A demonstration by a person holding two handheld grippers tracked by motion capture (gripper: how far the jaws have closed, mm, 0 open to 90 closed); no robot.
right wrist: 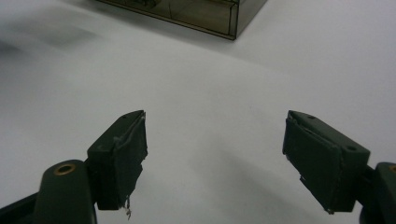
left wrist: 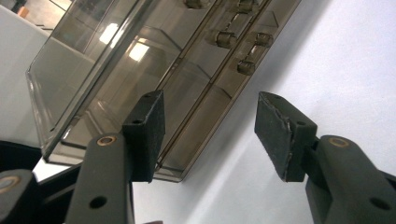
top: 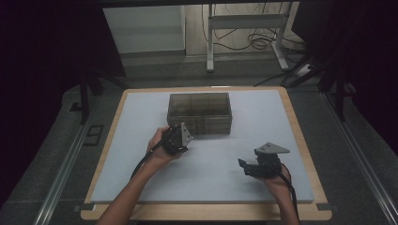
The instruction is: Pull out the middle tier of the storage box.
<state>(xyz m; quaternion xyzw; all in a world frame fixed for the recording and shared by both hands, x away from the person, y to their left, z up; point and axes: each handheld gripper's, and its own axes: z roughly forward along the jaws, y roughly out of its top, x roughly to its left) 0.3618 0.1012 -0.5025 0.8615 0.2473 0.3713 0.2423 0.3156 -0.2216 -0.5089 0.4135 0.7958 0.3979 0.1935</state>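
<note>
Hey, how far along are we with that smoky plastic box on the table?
Nothing looks done yet: the box sits shut on the mat. In hand: the left gripper is at the box's near left corner, fingers apart with nothing pressed between them. The right gripper waits open over bare mat. Gripping and handling the box is all still left.

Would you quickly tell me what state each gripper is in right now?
Left gripper: open, holding nothing, jaws at the smoky clear box.
Right gripper: open, holding nothing, over the white mat.
</note>
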